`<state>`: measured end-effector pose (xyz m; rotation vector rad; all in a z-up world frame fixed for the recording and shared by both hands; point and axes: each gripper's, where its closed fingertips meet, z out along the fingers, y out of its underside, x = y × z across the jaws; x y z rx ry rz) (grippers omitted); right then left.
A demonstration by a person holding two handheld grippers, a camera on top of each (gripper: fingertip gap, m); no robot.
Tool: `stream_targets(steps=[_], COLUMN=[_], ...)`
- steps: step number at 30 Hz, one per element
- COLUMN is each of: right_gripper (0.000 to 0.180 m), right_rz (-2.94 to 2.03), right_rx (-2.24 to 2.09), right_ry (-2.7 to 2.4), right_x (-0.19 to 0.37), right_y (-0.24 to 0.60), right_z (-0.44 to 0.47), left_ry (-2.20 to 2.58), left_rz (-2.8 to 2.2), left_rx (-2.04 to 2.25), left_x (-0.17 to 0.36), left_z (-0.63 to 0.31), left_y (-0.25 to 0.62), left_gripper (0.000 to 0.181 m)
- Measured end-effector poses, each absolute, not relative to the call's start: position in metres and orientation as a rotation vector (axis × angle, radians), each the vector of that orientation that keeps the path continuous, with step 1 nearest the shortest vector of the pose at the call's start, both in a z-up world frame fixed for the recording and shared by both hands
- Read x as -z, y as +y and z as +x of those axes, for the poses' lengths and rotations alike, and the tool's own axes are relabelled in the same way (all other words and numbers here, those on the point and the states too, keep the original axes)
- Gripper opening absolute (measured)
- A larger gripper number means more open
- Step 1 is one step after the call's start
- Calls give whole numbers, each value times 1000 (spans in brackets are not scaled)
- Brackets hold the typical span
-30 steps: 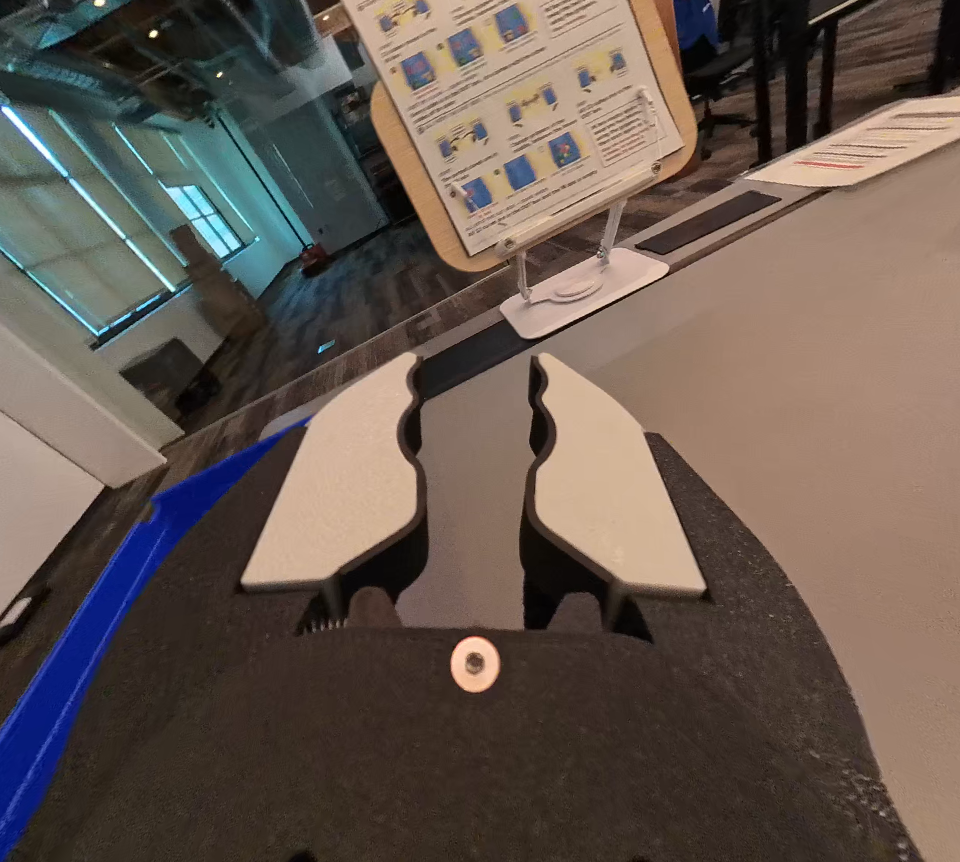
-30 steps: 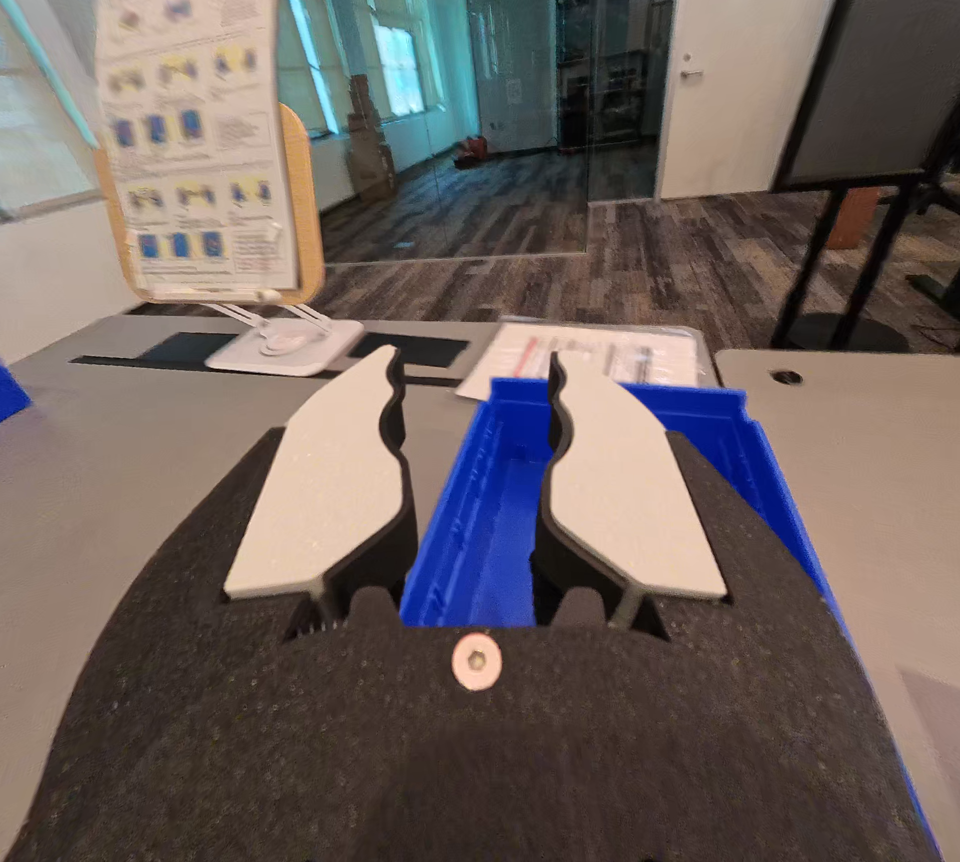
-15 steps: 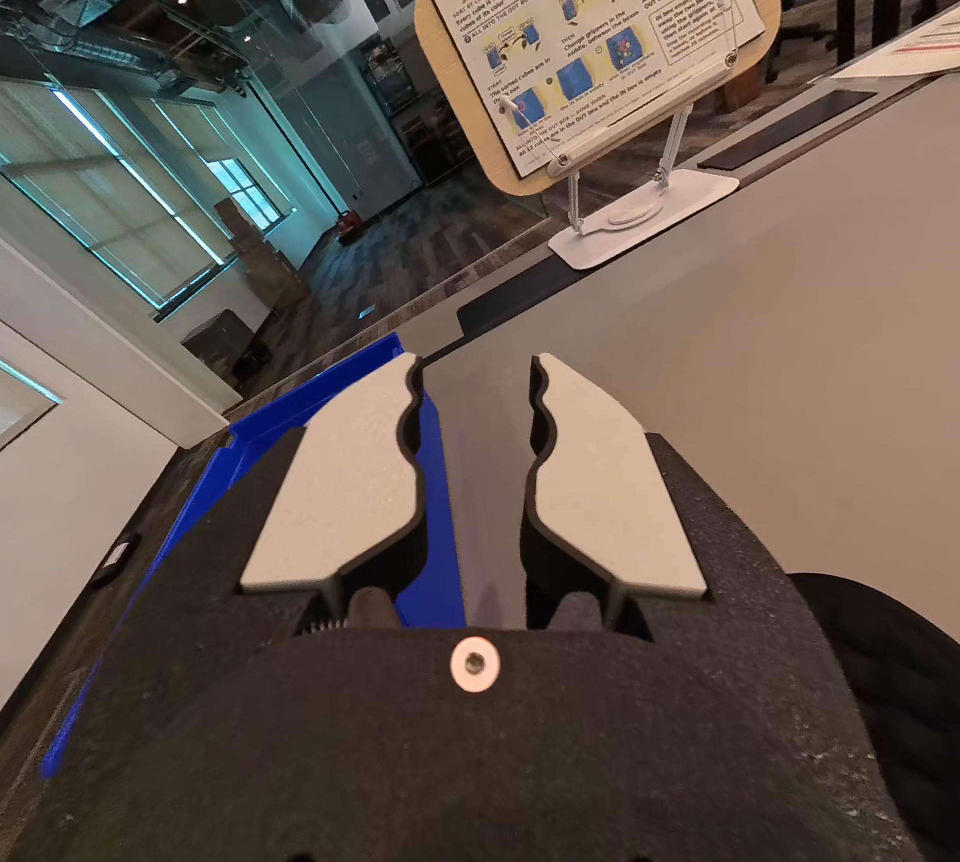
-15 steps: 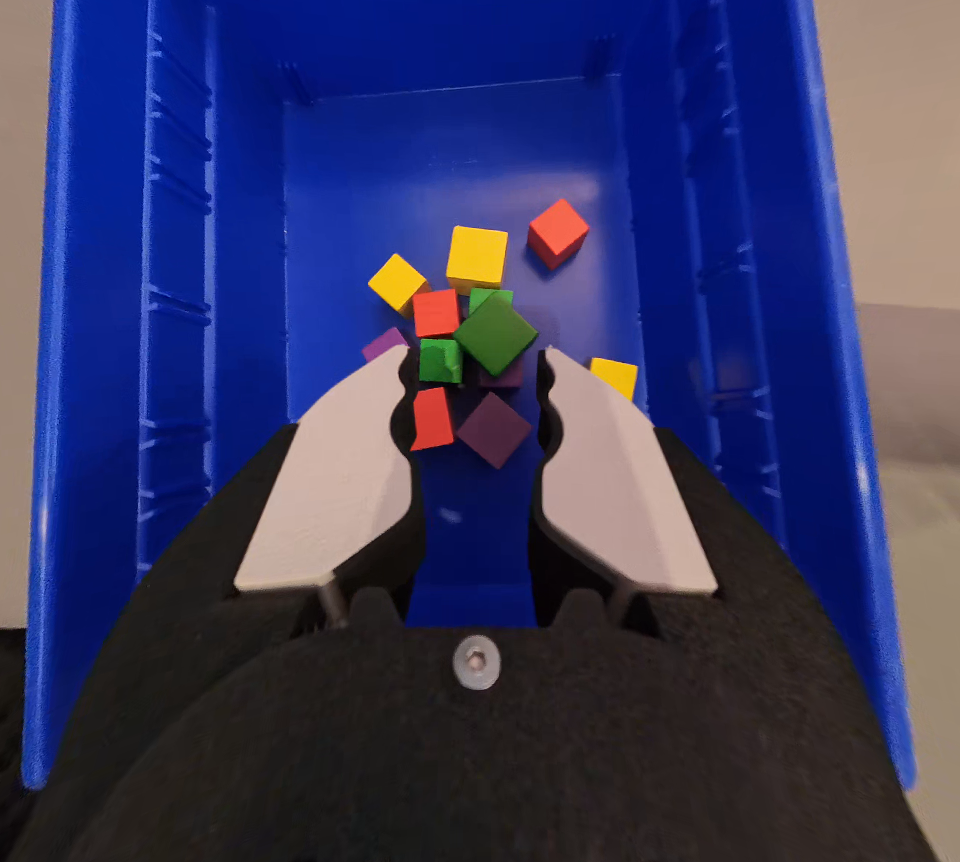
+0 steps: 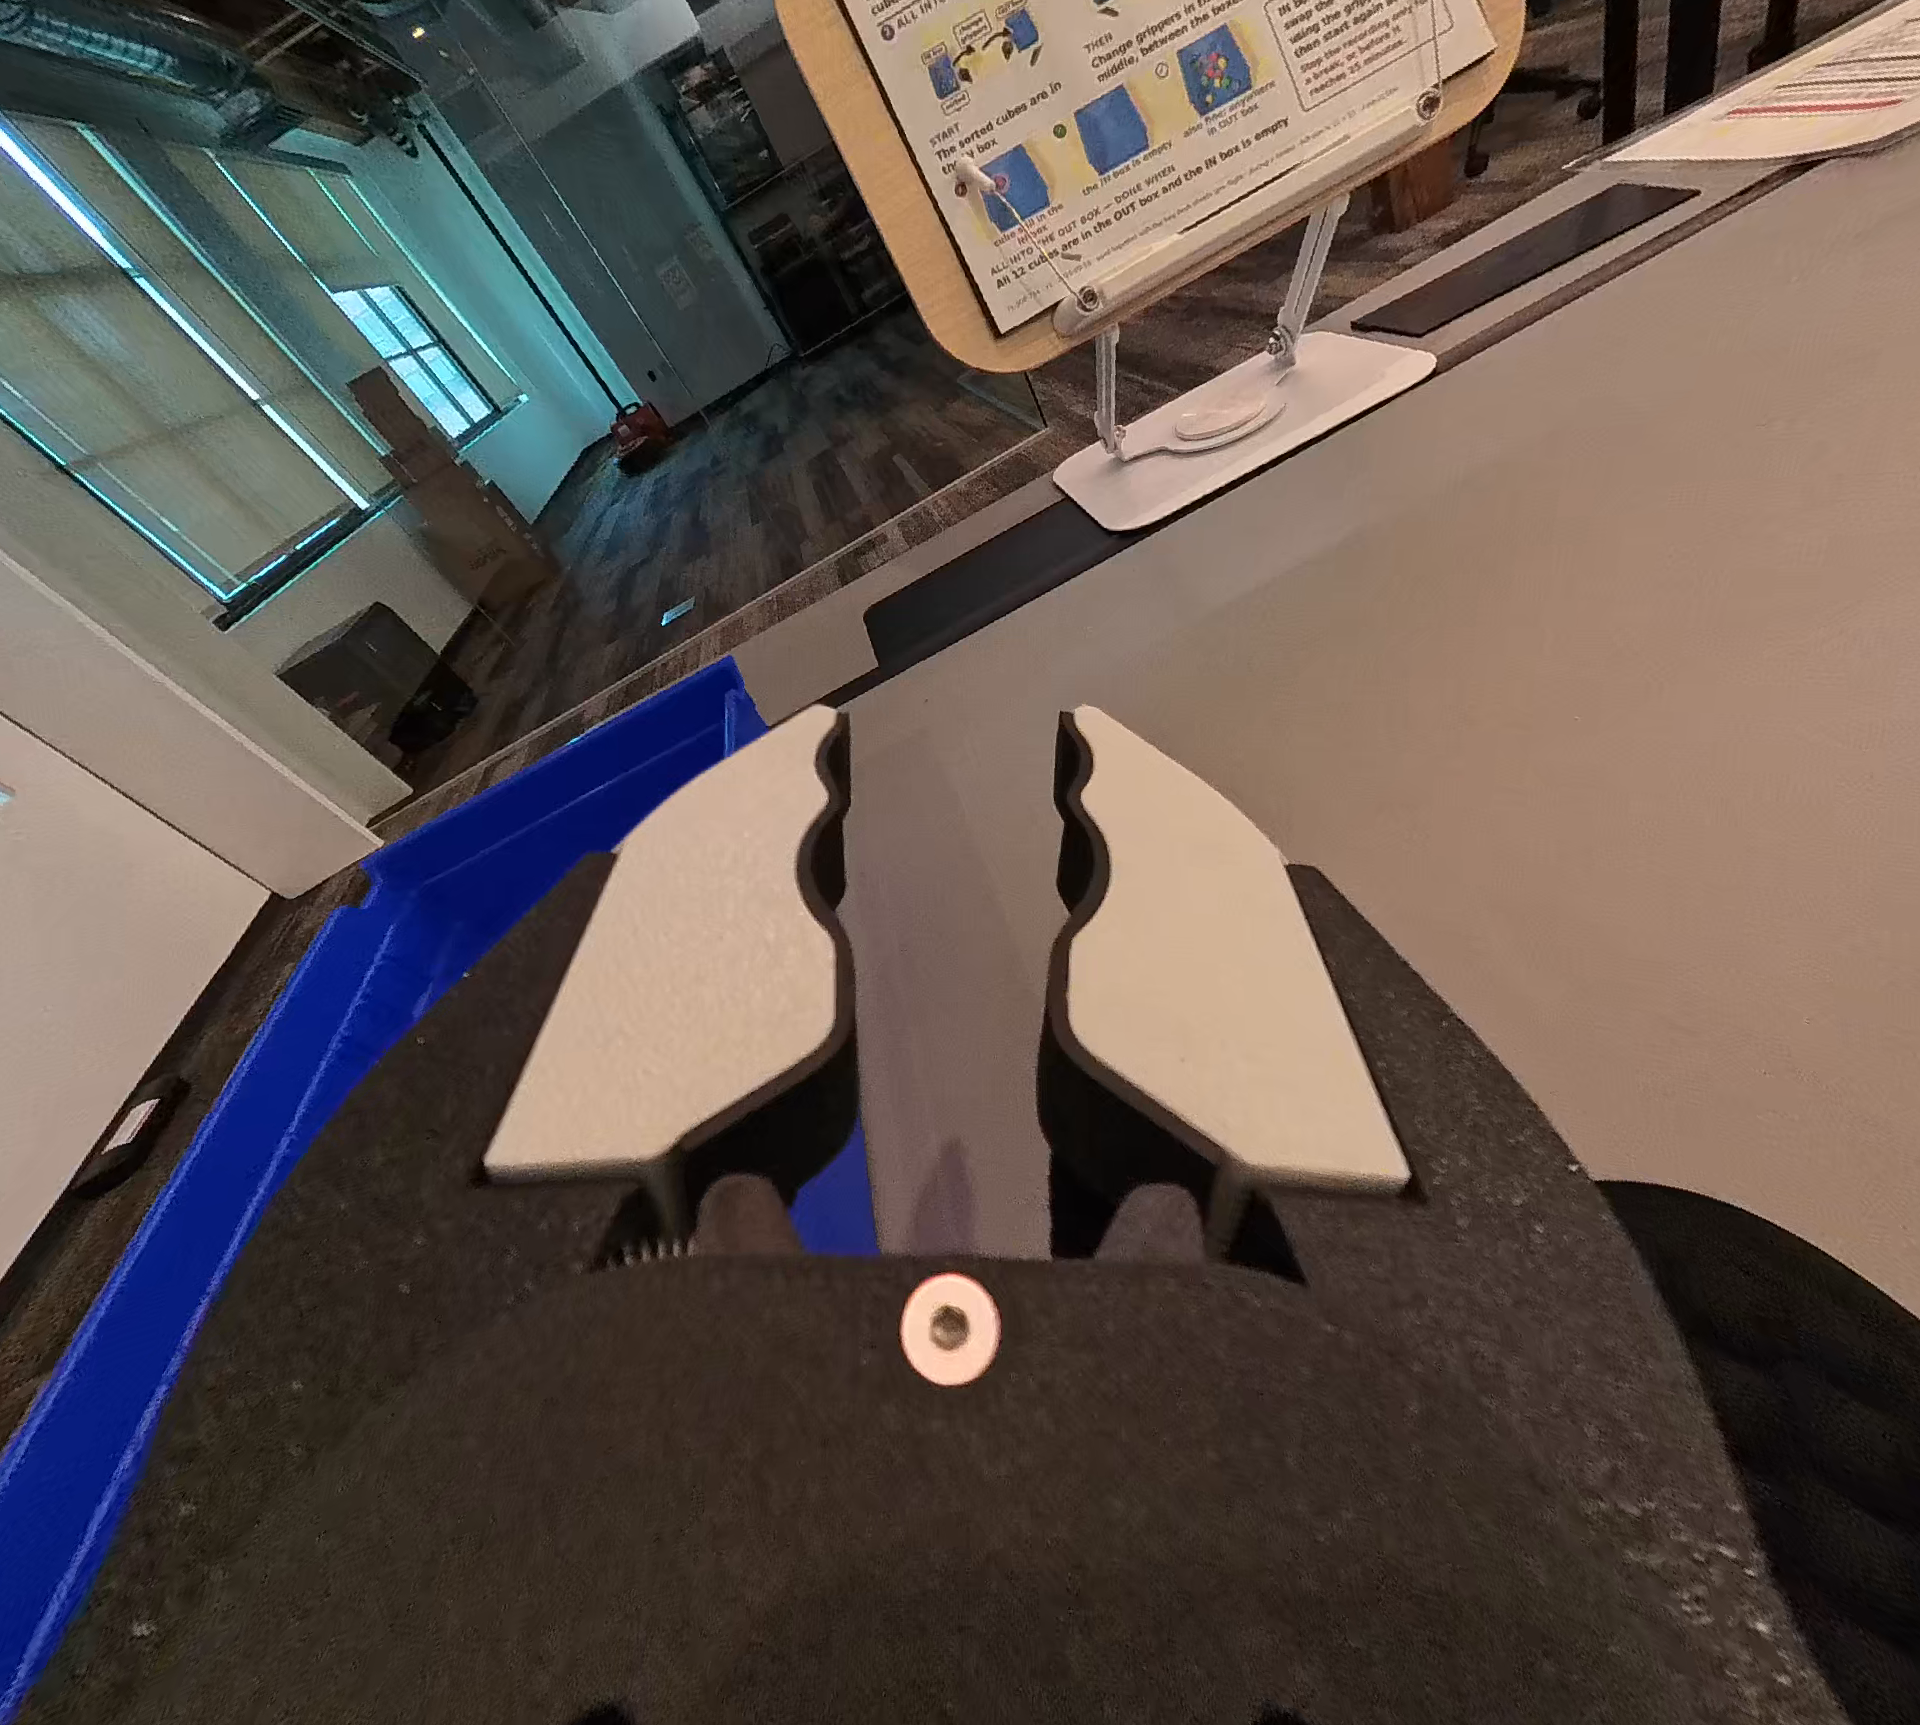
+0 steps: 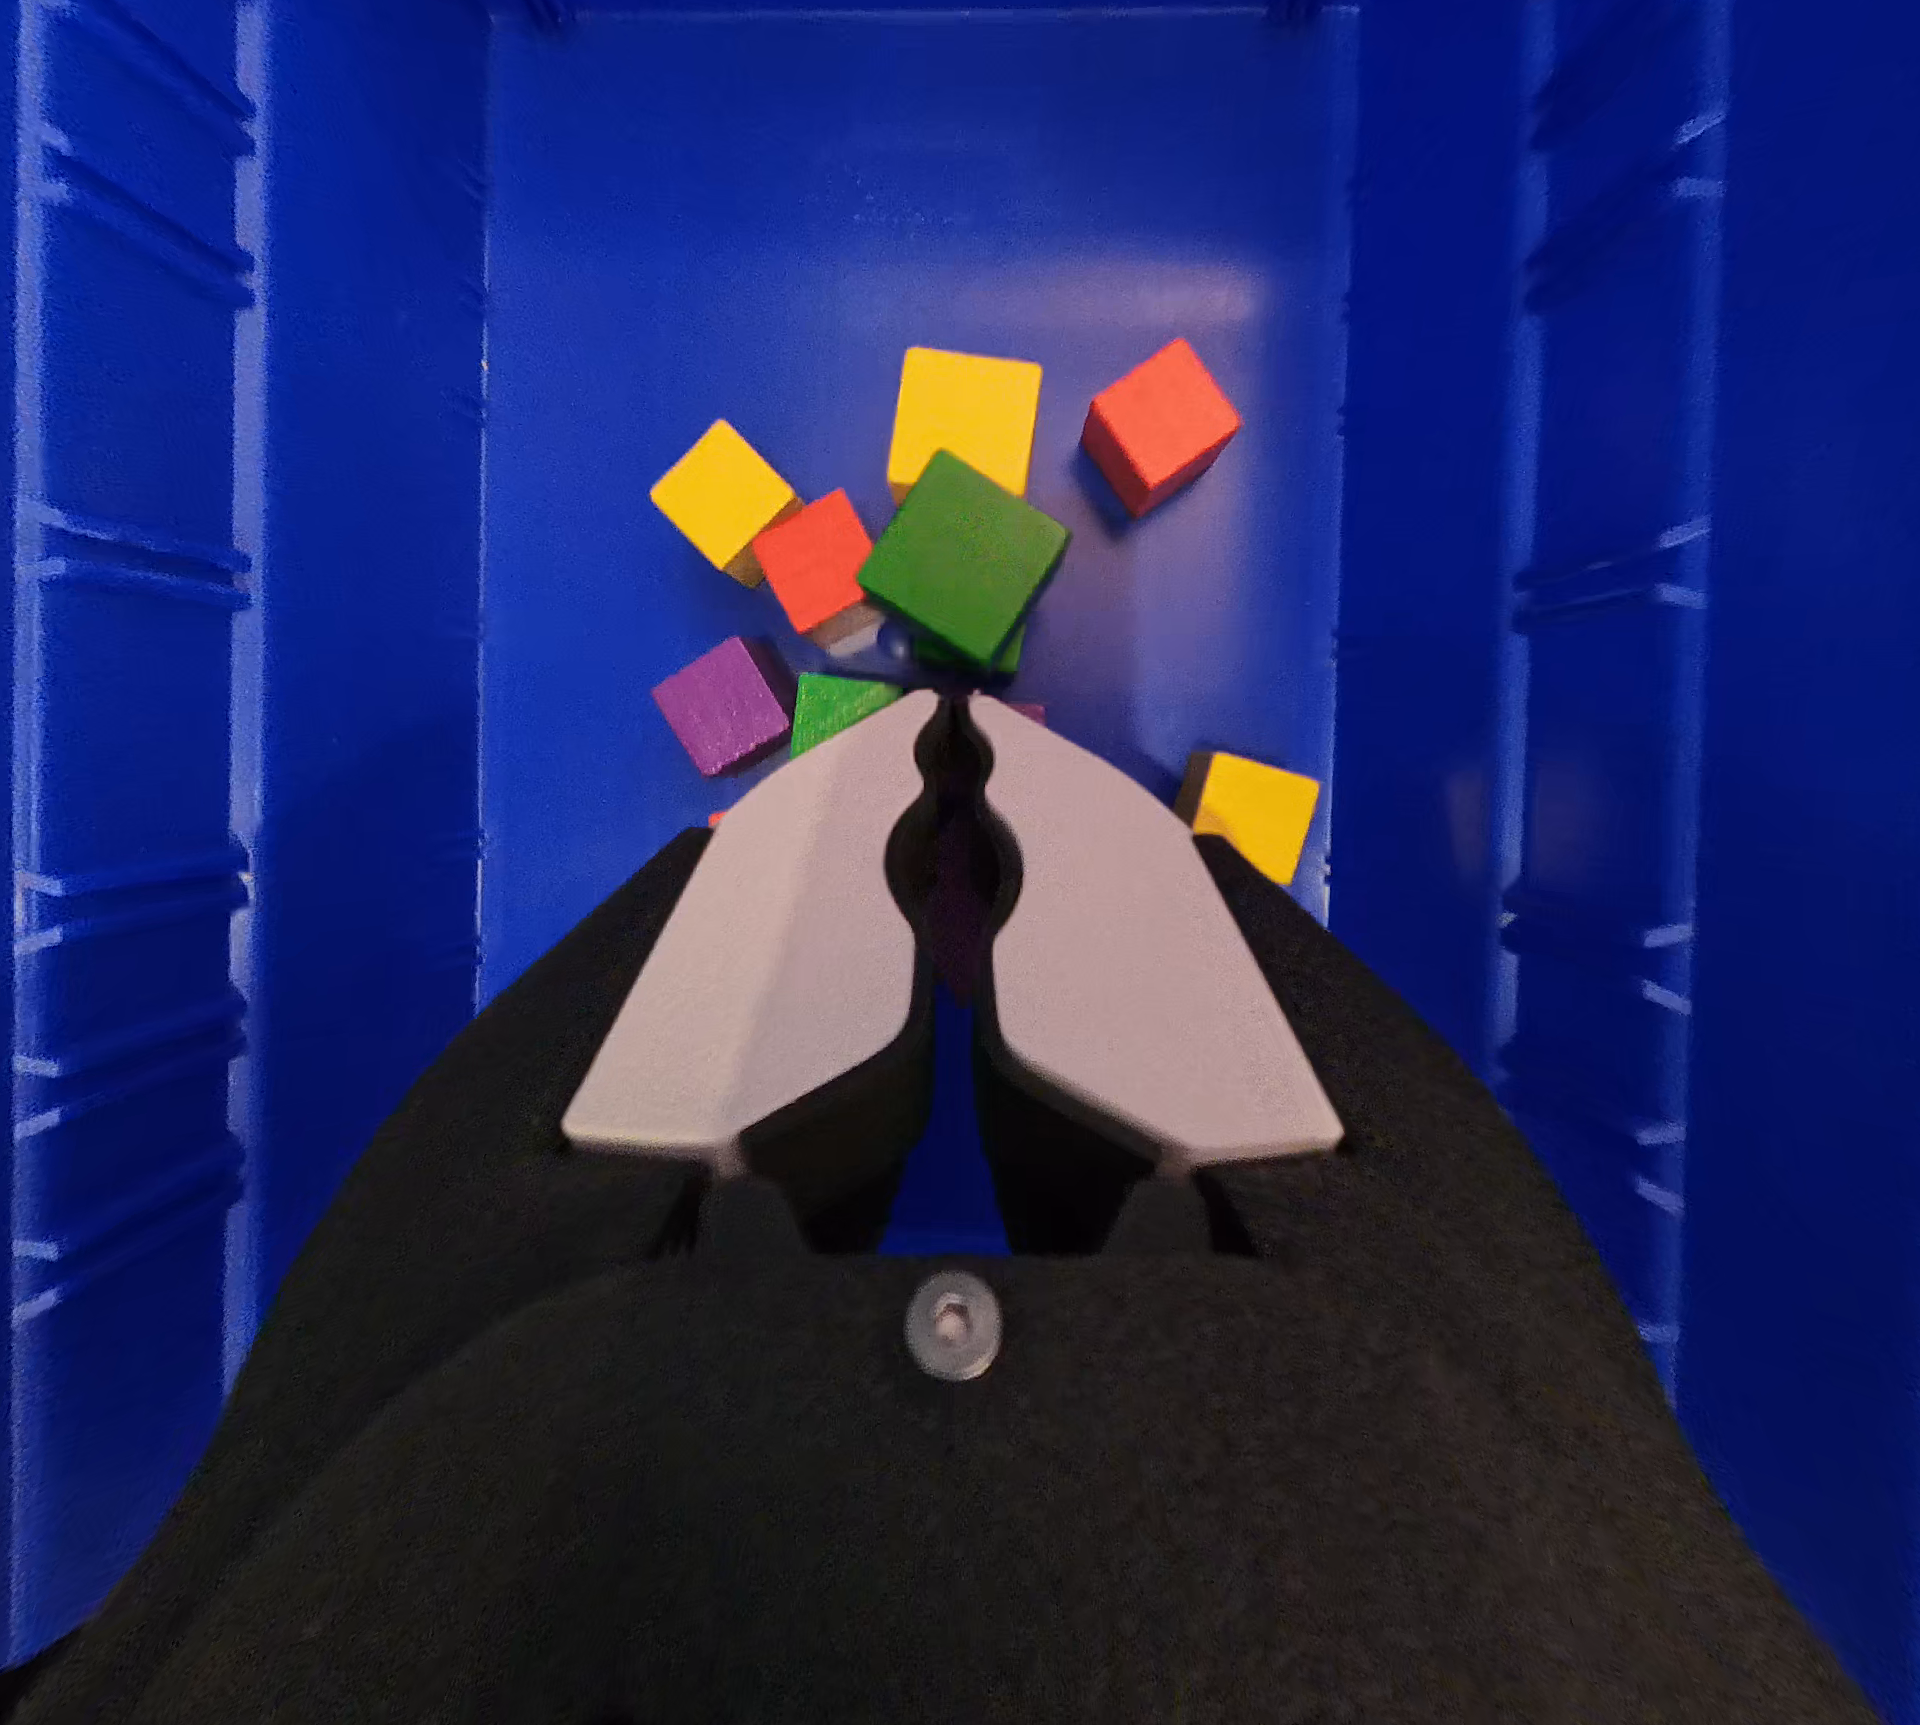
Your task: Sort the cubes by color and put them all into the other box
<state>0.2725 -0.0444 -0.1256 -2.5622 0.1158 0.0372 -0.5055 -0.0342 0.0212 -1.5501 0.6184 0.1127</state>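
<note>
Blue box surrounds nearly closed right claw.

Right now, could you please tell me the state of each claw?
Left claw: open, holding nothing.
Right claw: closed; something purple shows between its fingers, a grip cannot be told.

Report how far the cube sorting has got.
Done: nothing visible; the small coloured cubes lie mixed in a heap in the blue plastic bin. In hand: the right gripper is down among them, jaws closed, no cube clearly gripped. Left: sorting and moving every cube; the left gripper is open and empty.
</note>
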Motion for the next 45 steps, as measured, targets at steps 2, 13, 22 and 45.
stream_targets(steps=[2, 13, 22, 45], right_gripper=[0, 38, 28, 46], right_rz=[-2501, -2545, -2460, -2193], right_rx=[-49, 14, 89, -91], right_ry=[135, 157, 430, 406], right_x=[116, 122, 109, 46], right_y=[-39, -20, -32, -32], right_z=[274, 273, 307, 281], left_ry=[621, 646, 669, 190], left_rz=[-1553, -1569, -1577, -1980], left_rx=[-109, -98, -104, -360], left_x=[-19, -10, -6, 39], left_z=[-504, -492, -488, -607], left_y=[-33, -30, -32, -44], left_gripper=[37, 36, 35, 50])
